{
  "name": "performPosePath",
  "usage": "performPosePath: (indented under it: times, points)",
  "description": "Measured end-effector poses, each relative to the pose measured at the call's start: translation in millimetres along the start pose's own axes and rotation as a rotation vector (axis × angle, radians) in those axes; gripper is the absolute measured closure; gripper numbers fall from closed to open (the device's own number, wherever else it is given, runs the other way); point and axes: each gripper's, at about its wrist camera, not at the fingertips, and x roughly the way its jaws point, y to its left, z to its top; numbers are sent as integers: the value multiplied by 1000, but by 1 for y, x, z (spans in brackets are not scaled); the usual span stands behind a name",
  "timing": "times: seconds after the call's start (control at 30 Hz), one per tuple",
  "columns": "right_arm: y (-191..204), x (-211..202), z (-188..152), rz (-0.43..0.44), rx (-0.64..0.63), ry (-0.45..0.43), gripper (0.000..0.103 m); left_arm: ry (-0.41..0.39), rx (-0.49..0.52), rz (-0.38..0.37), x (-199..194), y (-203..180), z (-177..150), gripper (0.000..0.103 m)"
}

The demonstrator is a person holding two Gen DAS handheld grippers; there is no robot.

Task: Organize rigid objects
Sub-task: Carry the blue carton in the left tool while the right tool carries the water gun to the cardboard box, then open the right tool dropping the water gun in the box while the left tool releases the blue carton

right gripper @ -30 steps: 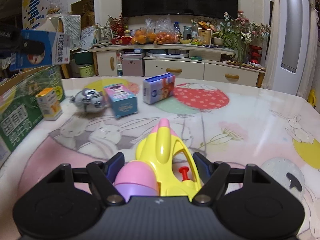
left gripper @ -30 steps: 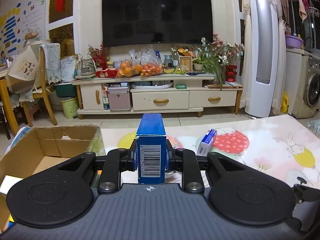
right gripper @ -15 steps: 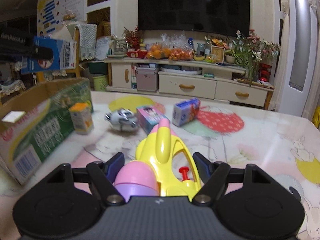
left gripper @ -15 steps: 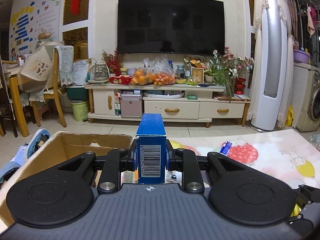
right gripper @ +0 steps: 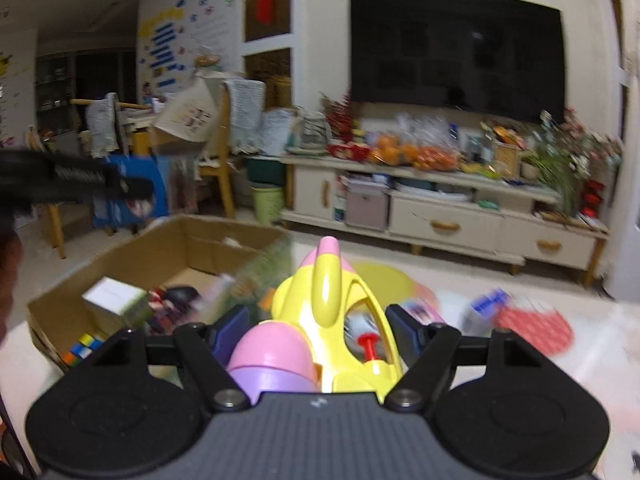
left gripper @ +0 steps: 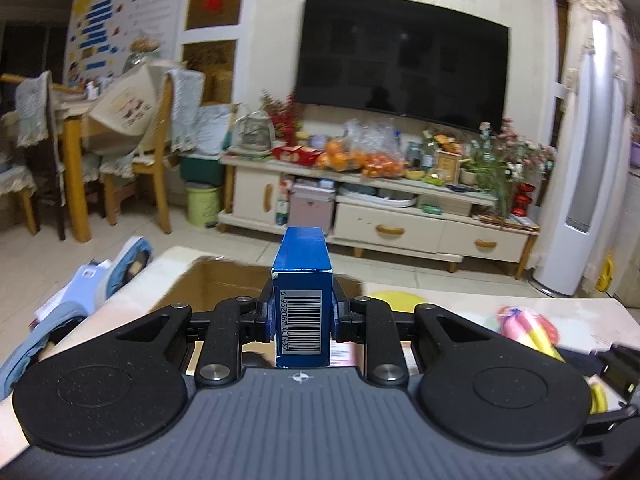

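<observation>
My left gripper (left gripper: pixel 302 312) is shut on a blue carton with a barcode (left gripper: pixel 302 300) and holds it in the air above the open cardboard box (left gripper: pixel 224 276). That gripper and the blue carton (right gripper: pixel 136 196) also show at the left of the right wrist view. My right gripper (right gripper: pixel 320 332) is shut on a yellow and pink toy water gun (right gripper: pixel 328 320), held above the table just right of the cardboard box (right gripper: pixel 160 264). The box holds a white carton (right gripper: pixel 114 296), a colour cube (right gripper: pixel 82 346) and other items. The toy gun (left gripper: pixel 528 328) also appears at the right of the left wrist view.
A small blue and white carton (right gripper: pixel 486 308) and other blurred items lie on the patterned tablecloth (right gripper: pixel 532 328) right of the box. Blue cloth (left gripper: pixel 80 296) lies left of the table. A TV cabinet (left gripper: pixel 360 216) and chairs (left gripper: pixel 156 148) stand across the room.
Both grippers have moved left and higher with their loads. The left one now hangs over the cardboard box; the right one has come up beside the box. Both views are motion-blurred.
</observation>
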Motion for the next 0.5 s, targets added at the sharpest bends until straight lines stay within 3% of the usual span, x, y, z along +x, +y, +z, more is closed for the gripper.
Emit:
performPosePath:
  times: [0.23, 0.5]
  points:
    - [33, 35, 32, 96, -36, -42, 28, 70, -84, 53, 21, 37, 4, 75]
    - [52, 77, 34, 185, 2, -12, 28, 119, -151, 81, 39, 54, 6, 75]
